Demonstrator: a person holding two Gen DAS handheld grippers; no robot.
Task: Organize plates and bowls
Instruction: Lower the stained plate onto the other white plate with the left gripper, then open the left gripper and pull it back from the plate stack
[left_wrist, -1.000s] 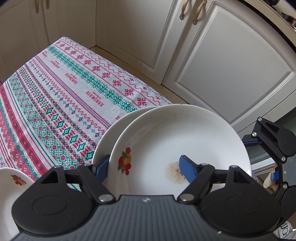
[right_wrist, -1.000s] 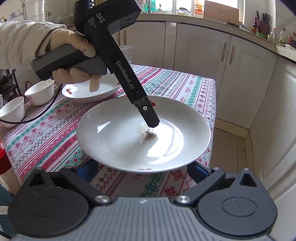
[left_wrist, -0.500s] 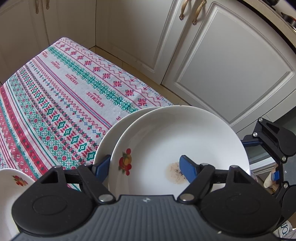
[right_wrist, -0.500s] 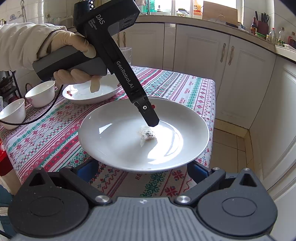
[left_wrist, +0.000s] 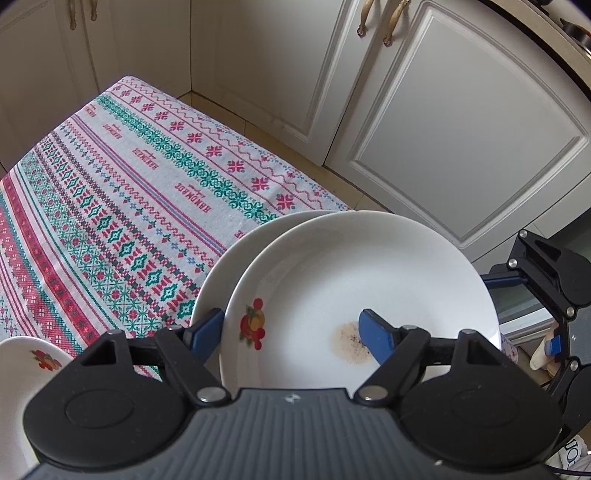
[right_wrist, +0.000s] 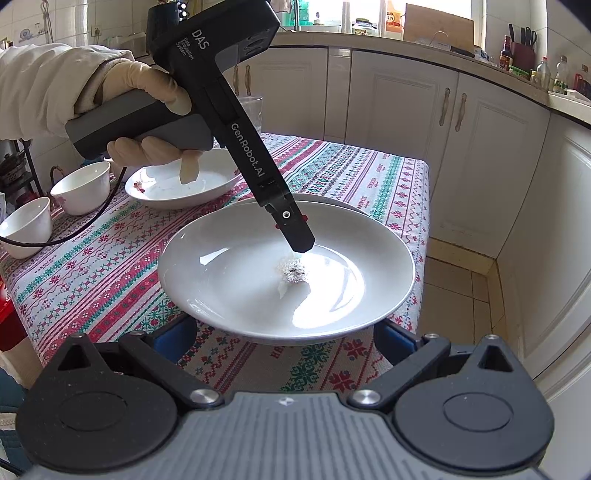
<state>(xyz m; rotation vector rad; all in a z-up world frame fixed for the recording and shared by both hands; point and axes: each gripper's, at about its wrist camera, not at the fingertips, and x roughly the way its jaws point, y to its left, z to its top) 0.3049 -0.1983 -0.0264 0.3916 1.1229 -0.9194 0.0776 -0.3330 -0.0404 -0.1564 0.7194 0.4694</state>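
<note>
A white plate (left_wrist: 351, 273) with a fruit motif and a brown food stain (left_wrist: 349, 343) lies offset over a second white plate (left_wrist: 221, 266) near the table's corner. My left gripper (left_wrist: 290, 325) straddles the upper plate's wall. One blue pad (left_wrist: 373, 332) lies inside by the stain and the other pad (left_wrist: 207, 328) sits outside under the rim, so the jaws grip the plate. In the right wrist view a gloved hand (right_wrist: 147, 114) holds that gripper, and its fingertip (right_wrist: 301, 242) touches the plate (right_wrist: 258, 266). My right gripper (right_wrist: 282, 339) stands open, its pads under the plate's near rim.
A third plate (right_wrist: 177, 184) with scraps and two white bowls (right_wrist: 83, 186) (right_wrist: 26, 225) stand at the table's left side, with a glass (right_wrist: 251, 107) behind them. The patterned tablecloth (left_wrist: 122, 206) ends just right of the plates. Cream cabinets (right_wrist: 472, 155) lie beyond a strip of floor.
The upper plate's far rim has sunk slightly, and the rim of the plate beneath now shows behind it in the right wrist view. Both grippers have stayed in place.
</note>
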